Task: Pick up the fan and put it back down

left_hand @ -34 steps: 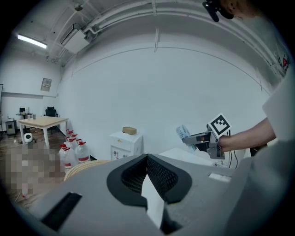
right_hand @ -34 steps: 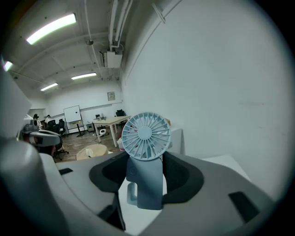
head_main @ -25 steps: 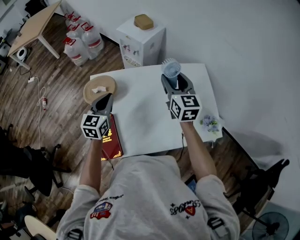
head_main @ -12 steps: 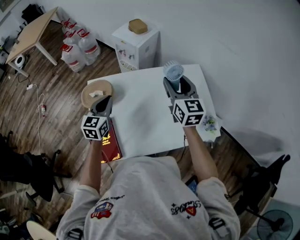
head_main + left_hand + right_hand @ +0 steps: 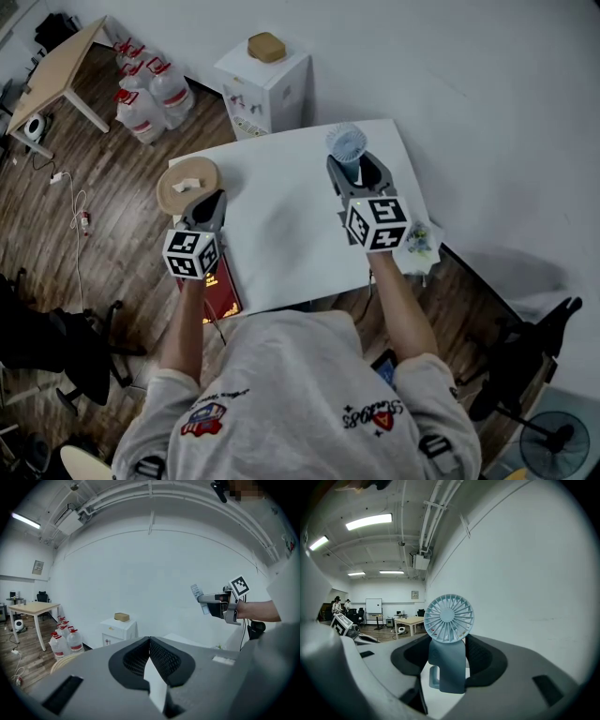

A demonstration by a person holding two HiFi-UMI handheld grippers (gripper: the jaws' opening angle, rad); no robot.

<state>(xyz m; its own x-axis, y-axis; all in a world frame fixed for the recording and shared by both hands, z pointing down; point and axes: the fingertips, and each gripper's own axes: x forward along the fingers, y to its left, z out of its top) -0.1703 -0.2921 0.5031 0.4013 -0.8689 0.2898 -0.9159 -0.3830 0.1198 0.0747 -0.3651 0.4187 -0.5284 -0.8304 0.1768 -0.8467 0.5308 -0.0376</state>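
The white table [image 5: 281,234] fills the middle of the head view, with a white cabinet [image 5: 267,84] standing beyond its far edge at 12 o'clock. A round wooden tray [image 5: 173,192] sits at the table's 10 o'clock corner and a red book [image 5: 223,292] lies at 8 o'clock.

The left gripper [image 5: 210,201] hangs near the tray at 9 o'clock. Its jaws meet at the tips with nothing between them.

The right gripper [image 5: 353,171] is at 1 o'clock, its jaws clamped on the handle of the pale blue handheld fan [image 5: 345,142]. The fan stands upright, its round head above the jaws. Seen from the left gripper view, it is held in the air, apart from the table.

Over the last second the fan head has come from overlapping the table's far edge to just inside it, and the grip looks unchanged. I judge the pick-up done and the carry under way. What remains is to lower the fan onto the bare tabletop and release it.
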